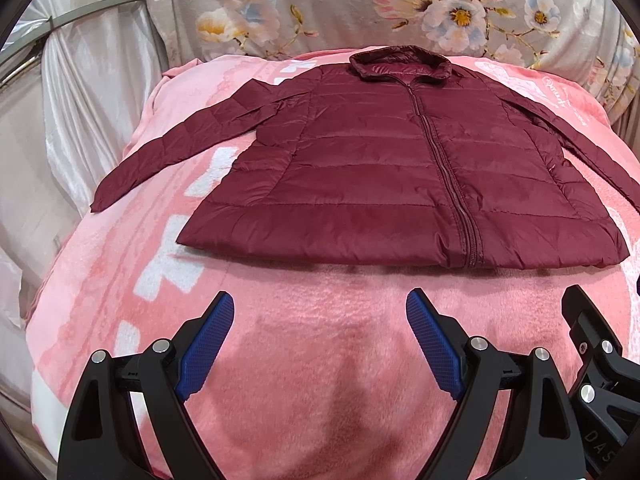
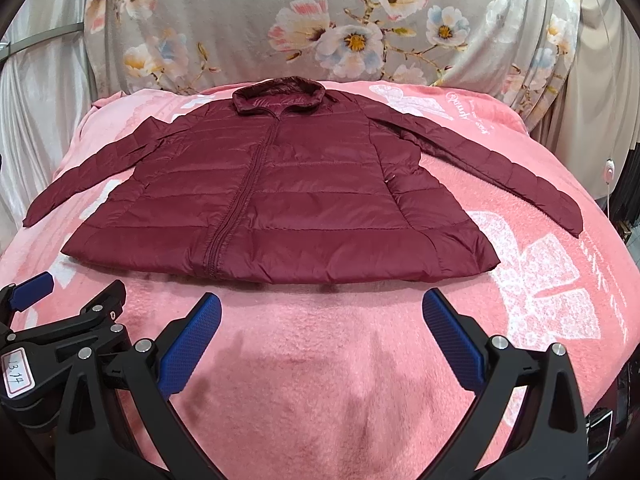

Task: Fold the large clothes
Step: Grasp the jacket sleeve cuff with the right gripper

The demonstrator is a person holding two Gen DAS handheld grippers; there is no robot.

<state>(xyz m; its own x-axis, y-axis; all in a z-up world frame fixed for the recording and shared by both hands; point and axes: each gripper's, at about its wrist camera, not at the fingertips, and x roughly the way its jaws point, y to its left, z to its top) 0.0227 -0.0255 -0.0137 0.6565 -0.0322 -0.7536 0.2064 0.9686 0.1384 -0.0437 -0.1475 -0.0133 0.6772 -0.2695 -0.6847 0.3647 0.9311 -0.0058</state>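
Maroon quilted jacket [image 1: 400, 160] lies flat on the pink blanket [image 1: 320, 360], front up, zip closed along the middle, collar [image 1: 400, 65] at the far end toward the floral cloth [image 1: 360, 4] that backs the scene. Both sleeves are spread outward and angled down toward the near side: left sleeve [image 1: 172, 144] runs off toward the blanket's left edge, right sleeve [image 2: 500, 164] toward the right edge with its cuff well clear of the body panel. Hem [image 2: 280, 256] is the nearest edge, roughly straight across both views.

Judgement: this spread looks like a starting layout. Flat body and open sleeves expose every fold line, so nothing has to be untangled first. No fold is made yet.

Left tongs [image 1: 320, 316] are released, blue pads [image 1: 208, 344] wide apart, nothing between them. Right tongs [image 2: 322, 316] likewise released and holding nothing. The 2 tools sit side by side, each visible at the edge of the other's view.

Jacket lies ahead of both tongs, apart from them, with a bare strip of blanket between tips and hem. Left tongs face the hem's left half, left of the zip; right tongs face the hem right of the zip. Sleeves lie further off, each out to its own side.

Likely next call: each tongs reaches outward for its own sleeve or shoulder. Slick puffy shell may slip from a shallow pinch.
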